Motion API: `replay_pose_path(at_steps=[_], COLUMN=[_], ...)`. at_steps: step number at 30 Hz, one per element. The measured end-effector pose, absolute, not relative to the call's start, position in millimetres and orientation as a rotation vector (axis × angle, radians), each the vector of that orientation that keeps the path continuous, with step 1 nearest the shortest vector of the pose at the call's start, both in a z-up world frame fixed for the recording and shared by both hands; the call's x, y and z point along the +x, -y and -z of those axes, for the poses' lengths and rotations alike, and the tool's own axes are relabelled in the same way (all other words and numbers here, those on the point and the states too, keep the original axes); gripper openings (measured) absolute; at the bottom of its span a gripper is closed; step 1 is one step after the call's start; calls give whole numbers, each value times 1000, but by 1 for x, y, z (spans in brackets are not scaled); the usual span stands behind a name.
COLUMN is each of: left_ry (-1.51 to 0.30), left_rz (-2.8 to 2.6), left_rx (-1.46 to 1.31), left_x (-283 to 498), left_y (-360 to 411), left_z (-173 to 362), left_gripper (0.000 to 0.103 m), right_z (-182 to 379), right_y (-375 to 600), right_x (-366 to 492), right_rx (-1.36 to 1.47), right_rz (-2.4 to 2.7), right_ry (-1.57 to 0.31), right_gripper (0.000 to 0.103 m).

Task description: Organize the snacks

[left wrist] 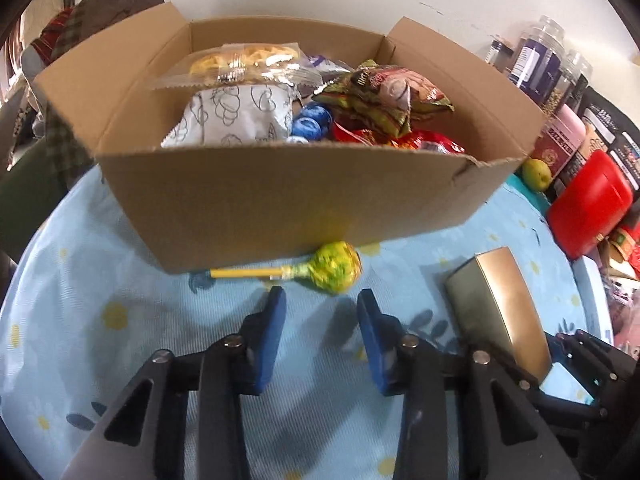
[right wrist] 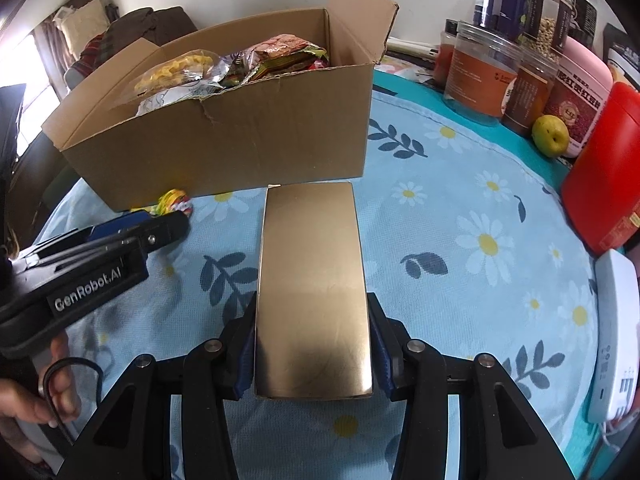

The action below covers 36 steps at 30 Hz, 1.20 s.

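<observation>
1. The task looks mostly done: the cardboard box (left wrist: pixel 280 200) at the far side of the table already holds many snack packets, heaped too close to count.
2. Two snacks are left outside it: one lollipop (left wrist: pixel 334 268) lying on the flowered cloth (right wrist: pixel 480 208) just before the box's near wall, and one gold box (right wrist: pixel 312 292).
3. The left gripper (left wrist: pixel 320 300) is empty, its jaws apart just short of the lollipop.
4. The right gripper (right wrist: pixel 312 344) pinches the gold box at its near end.
</observation>
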<state>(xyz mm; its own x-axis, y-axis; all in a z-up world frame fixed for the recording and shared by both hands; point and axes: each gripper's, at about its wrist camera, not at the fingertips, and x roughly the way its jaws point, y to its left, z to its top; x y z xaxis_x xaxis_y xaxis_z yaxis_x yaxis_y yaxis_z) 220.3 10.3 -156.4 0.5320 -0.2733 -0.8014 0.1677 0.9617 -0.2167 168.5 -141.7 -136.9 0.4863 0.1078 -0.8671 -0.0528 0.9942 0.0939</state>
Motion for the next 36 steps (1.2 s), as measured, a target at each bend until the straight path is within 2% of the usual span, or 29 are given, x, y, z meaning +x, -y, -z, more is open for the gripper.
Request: replay_pose_path(at_steps=[16, 22, 23, 25, 27, 29, 36], left_ry=[-950, -890, -895, -916, -933, -924, -924], left_rz=[227, 230, 227, 229, 220, 205, 186], left_rx=[-97, -64, -52, -42, -46, -54, -72], left_x=[190, 192, 193, 195, 198, 198, 210], left_y=[-20, -20, -20, -20, -21, -22, -21], left_z=[149, 137, 138, 141, 145, 146, 149], left_gripper=[36, 38, 41, 55, 75, 79, 79], right_z=[133, 132, 132, 133, 133, 133, 135], right_y=[144, 143, 143, 141, 139, 138, 142], right_x=[139, 142, 143, 146, 151, 156, 171], right_rx=[76, 67, 62, 51, 41, 28, 0], right_rz=[-114, -126, -129, -135, -139, -144, -138], right_ry=[-1058, -1065, -1066, -1068, -1071, -1072, -1074], right_gripper=[46, 46, 46, 46, 46, 46, 46])
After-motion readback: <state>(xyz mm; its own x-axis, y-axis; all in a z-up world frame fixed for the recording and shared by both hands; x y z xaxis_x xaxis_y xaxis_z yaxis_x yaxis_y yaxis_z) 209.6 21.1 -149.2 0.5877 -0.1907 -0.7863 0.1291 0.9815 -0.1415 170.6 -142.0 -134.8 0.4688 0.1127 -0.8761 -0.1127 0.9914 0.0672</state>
